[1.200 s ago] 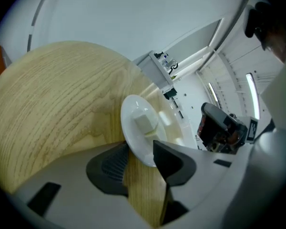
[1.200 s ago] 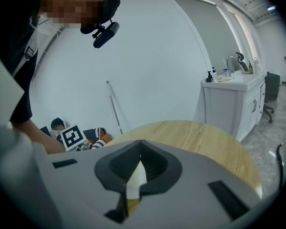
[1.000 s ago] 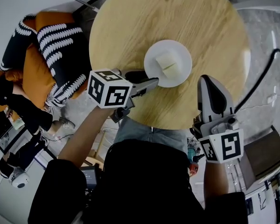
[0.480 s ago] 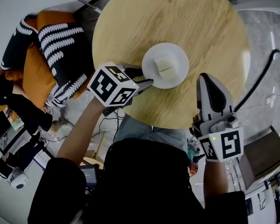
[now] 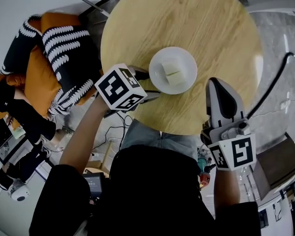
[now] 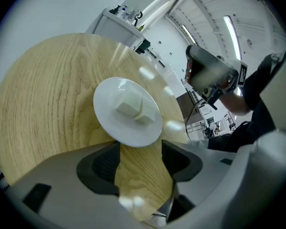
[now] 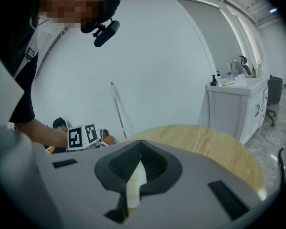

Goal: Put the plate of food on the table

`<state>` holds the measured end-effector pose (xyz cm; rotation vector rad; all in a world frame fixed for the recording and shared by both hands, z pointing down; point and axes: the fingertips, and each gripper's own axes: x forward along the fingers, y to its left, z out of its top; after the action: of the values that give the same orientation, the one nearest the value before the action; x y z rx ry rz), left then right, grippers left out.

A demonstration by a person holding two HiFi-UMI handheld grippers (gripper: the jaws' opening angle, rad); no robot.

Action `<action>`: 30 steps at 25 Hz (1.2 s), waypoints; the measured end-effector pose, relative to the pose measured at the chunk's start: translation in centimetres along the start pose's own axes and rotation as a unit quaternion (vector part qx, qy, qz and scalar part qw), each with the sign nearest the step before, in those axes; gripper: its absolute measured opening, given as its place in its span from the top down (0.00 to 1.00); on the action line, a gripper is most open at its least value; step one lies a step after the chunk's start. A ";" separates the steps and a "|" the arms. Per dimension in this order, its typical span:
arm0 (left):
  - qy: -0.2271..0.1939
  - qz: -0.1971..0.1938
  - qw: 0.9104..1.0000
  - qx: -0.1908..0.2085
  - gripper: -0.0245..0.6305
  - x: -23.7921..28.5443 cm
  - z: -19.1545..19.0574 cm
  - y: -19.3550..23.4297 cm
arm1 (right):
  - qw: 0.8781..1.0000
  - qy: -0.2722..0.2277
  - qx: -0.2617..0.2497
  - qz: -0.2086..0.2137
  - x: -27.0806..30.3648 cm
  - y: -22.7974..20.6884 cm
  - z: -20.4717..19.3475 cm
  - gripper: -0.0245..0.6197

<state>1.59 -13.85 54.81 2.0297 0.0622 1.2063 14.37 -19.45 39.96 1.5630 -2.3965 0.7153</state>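
Plate (image 5: 157, 75) is down on the round wooden table (image 5: 187, 18), flat, a bit toward the person's side of the middle, with 2 pale blocks of food (image 5: 172, 73) sitting on it. So the task looks basically done and the step in hand is the let-go.

The left gripper (image 5: 146, 86) has its jaws opening right now. Nothing is pinched: only bare wood shows between them, and the plate's near rim sits just past the tips. If I were doing this, I'd let the jaws spread all the way first, then back off low and straight along the line of approach. Any sideways swing could clip the rim and slide the plate or tip the blocks, which just sit loose there.

The right gripper (image 5: 217, 85) hangs off the table's near edge, well apart from the plate, fingers pressed together at the tips on nothing. I'd leave it parked.

Views compared:
- The left gripper view is the only 1 that shows the gap between the tips (image 6: 139, 166) and the plate (image 6: 109, 123). From the head view the marker cube covers much of that.
- The head view is the only 1 showing where the plate lies on the whole tabletop.
- The right gripper view shows its own jaws (image 7: 139, 162) meeting, plus table (image 7: 205, 144), but no plate at all.
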 end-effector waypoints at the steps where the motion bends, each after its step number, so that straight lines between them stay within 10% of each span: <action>1: 0.006 0.005 1.000 0.006 0.56 0.0 -0.3 0.1 | 1.000 0.000 0.000 0.000 0.0 0.1 0.0 0.95; 14: -0.056 0.071 0.996 0.009 0.56 -3.5 1.6 0.6 | 1.000 -0.018 -0.012 -0.001 -1.1 1.5 1.7 0.95; 30: -0.202 0.142 0.966 0.071 0.56 -12.5 9.2 -4.6 | 0.997 -0.064 -0.040 -0.008 -3.8 4.0 5.9 0.95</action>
<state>3.27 -20.92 40.34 2.4357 -0.3615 0.9479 12.93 -17.96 32.18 1.6401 -2.4671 0.5249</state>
